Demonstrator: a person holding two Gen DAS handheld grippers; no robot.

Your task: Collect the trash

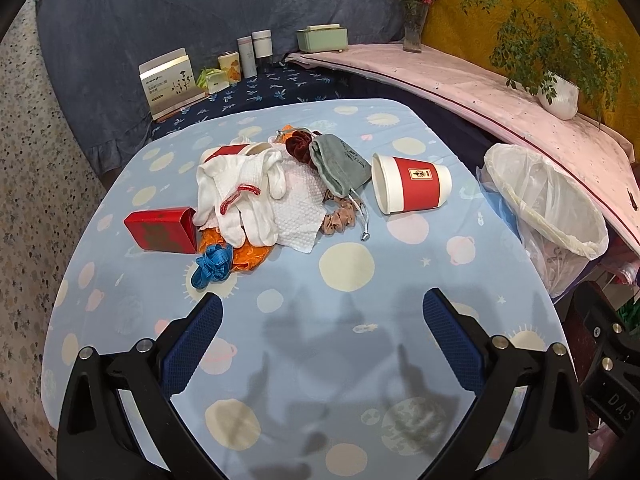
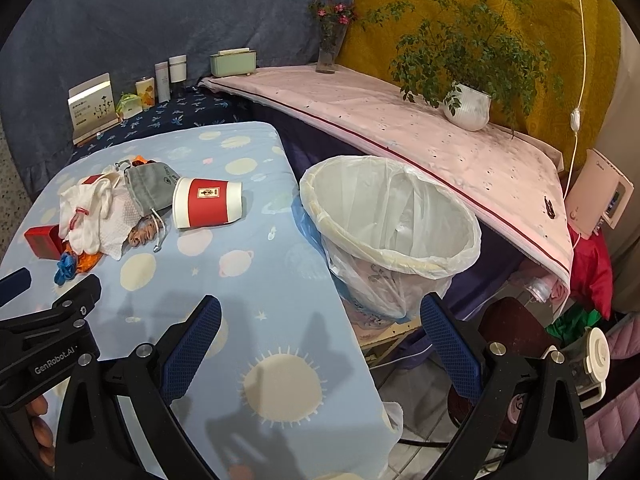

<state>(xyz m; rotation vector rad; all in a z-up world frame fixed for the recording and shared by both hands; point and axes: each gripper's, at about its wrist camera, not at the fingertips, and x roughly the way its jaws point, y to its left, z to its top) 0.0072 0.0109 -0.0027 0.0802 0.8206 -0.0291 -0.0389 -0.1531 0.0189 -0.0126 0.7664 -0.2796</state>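
Blue-grey cloth (image 1: 180, 12) hanging as the back wall, mustard-yellow cloth (image 2: 460, 20) draping beside it, a pink-covered ledge (image 2: 400, 128) running beneath, speckled floor (image 1: 28, 168) showing at left.

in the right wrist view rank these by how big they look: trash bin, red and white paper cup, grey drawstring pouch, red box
1. Trash bin, far the largest, though it is also nearest the camera.
2. Red and white paper cup.
3. Grey drawstring pouch, slightly smaller than the cup, close call.
4. Red box, smallest, partly hidden.
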